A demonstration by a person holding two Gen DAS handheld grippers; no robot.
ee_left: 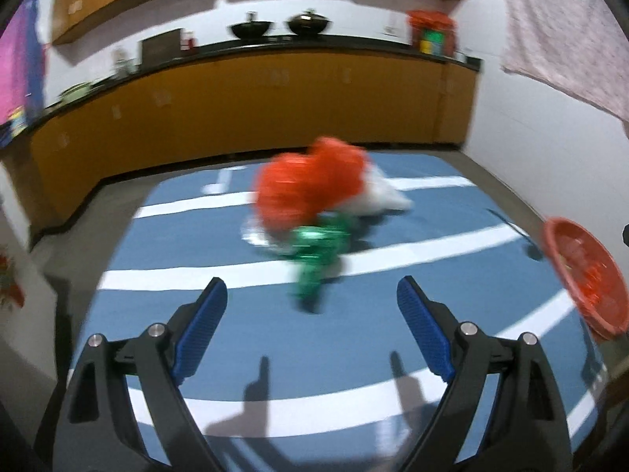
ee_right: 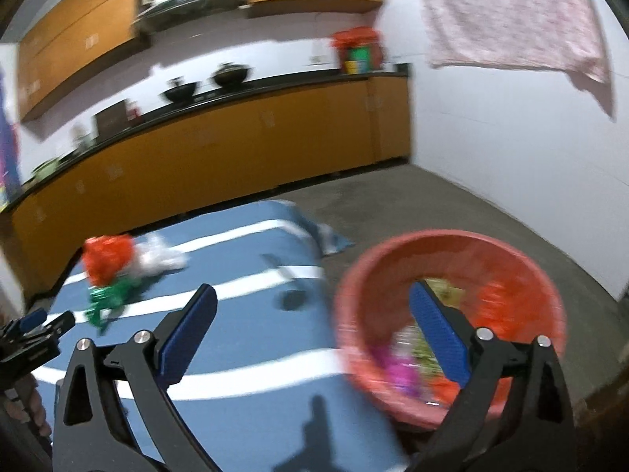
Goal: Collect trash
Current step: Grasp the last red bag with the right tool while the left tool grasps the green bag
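Observation:
A heap of trash lies on the blue white-striped cloth (ee_left: 204,322): an orange plastic bag (ee_left: 310,187), a white bag (ee_left: 383,196) and a crumpled green wrapper (ee_left: 314,259). My left gripper (ee_left: 312,295) hovers open just short of the green wrapper, nothing between its blue pads. In the right wrist view the same orange bag (ee_right: 106,257) and green wrapper (ee_right: 108,301) sit far left. My right gripper (ee_right: 312,306) is open and empty, its right finger over a red basket (ee_right: 526,271) that holds several bright wrappers. The left gripper (ee_right: 37,324) shows at the left edge.
The red basket (ee_left: 582,275) stands off the cloth's right edge. A small dark object (ee_right: 293,301) lies on the cloth near that edge. Orange cabinets (ee_left: 243,118) with a black counter run along the back; grey floor (ee_right: 412,204) and a white wall lie to the right.

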